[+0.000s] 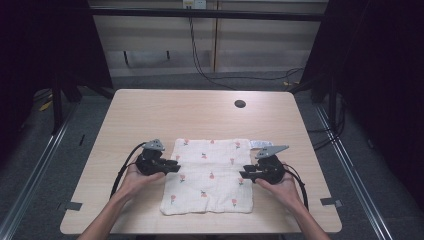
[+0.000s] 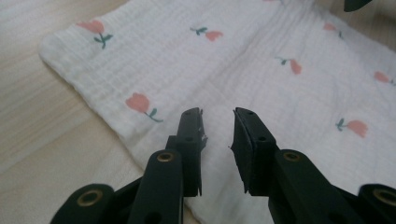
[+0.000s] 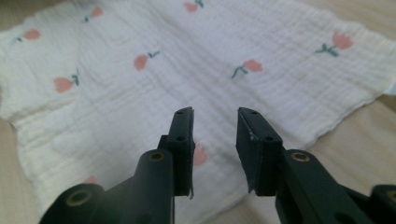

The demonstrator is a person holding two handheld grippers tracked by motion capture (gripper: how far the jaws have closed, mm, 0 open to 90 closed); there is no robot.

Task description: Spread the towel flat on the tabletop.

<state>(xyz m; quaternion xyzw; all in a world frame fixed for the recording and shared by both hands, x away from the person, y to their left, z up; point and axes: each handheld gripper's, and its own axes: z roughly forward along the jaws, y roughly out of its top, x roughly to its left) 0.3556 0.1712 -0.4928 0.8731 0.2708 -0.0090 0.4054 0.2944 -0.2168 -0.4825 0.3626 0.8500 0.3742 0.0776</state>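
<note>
White crinkled cloth with pink tulip print [image 1: 207,175] lies flat near the bench's [image 1: 150,110] front edge; left tongs [image 1: 174,168] and right tongs [image 1: 245,174] spread, empty, over its side edges. Risk: shallow pinches slip off.

From up here I see a light wood bench [image 1: 150,110] with rounded corners and a round dark cable hole [image 1: 240,104] near its far right. Grey carpeted floor [image 1: 80,125] runs around it, with a metal rail [image 1: 35,172] along the left and another rail [image 1: 350,170] along the right. Black curtains [image 1: 45,40] close off both sides. Behind the bench I make out a pale panelled wall [image 1: 260,45] crossed by a dark horizontal bar [image 1: 210,14]. Black cables [image 1: 200,60] hang down it and trail across the floor. Light is even and soft.
</note>
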